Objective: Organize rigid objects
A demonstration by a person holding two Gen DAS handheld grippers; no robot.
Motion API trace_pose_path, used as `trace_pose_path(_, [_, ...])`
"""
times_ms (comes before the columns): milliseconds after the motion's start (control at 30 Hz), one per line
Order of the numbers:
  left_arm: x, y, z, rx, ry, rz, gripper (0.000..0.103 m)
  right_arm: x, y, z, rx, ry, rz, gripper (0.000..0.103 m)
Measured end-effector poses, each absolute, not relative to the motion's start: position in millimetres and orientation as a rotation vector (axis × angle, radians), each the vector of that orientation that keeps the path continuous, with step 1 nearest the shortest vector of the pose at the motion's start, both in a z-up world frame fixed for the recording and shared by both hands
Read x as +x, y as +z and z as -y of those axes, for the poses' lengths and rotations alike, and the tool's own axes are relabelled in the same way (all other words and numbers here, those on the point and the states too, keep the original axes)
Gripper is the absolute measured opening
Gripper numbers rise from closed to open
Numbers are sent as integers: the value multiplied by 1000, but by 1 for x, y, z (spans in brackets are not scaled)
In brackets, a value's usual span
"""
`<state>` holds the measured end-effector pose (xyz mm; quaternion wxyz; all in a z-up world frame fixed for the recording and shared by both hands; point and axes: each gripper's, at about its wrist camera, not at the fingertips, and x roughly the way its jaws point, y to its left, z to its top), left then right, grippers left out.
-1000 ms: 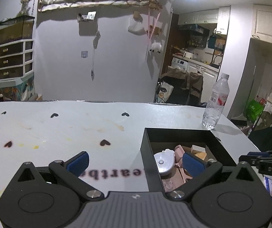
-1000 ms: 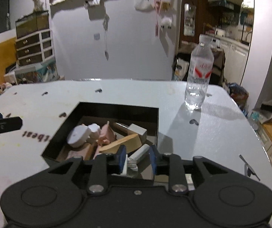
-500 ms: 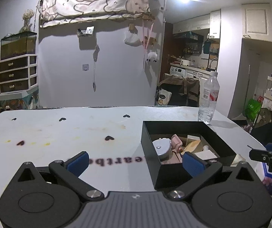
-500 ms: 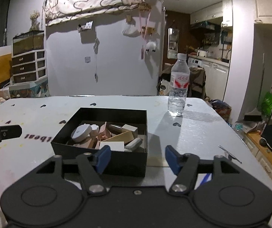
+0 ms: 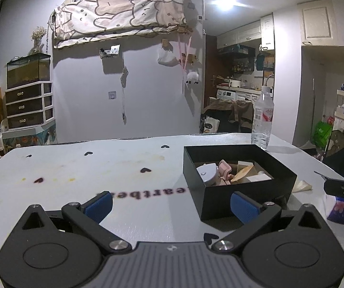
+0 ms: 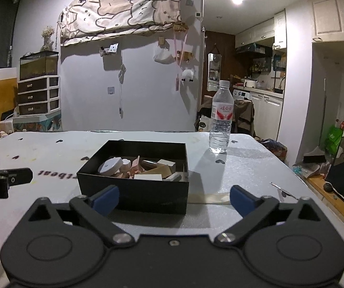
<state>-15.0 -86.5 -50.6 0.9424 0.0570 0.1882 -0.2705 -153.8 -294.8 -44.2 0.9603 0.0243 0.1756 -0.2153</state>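
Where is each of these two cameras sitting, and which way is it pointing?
Left wrist: on the left gripper, facing across the white table; black open-topped box ahead-right; blue-padded fingers spread.
Right wrist: on the right gripper, facing that box head-on; fingers spread.
Shared: box, clear plastic water bottle, each other's gripper tip.

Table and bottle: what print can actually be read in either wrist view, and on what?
"eartbe", upside down: printed on the table, left wrist view; ends hidden.
"rtbeat", upside down: same print on the table, right wrist view.
Water bottle label: red logo and characters, too small to read.
Nothing readable on the black box.
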Motion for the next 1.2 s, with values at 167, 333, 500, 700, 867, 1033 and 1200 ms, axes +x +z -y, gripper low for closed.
trace_pose_path(167, [-23,-55,80,121,-552,-372,103,-160,-44,287,20,-448,-326,103])
trace_pose_path(333, [-31,-57,77,122,-555,-364,103,-162,-43,285,26,-450,-319,103])
trace_pose_path(500, [-33,-56,76,122,-556,-364,103,-165,-42,284,30,-450,-315,103])
trace_pose_path(700, [-32,-55,76,121,-555,-365,103,-165,-42,283,30,-447,-318,103])
trace_pose_path(867, [-34,-54,74,116,-549,-366,103,-165,-42,283,30,-447,-318,103])
trace_pose_path(1033, [-35,-53,73,115,-549,-366,103,-165,-42,283,30,-447,-318,103])
trace_pose_path(1200, [-35,-53,73,114,-548,-366,103,-165,-42,283,29,-447,-318,103])
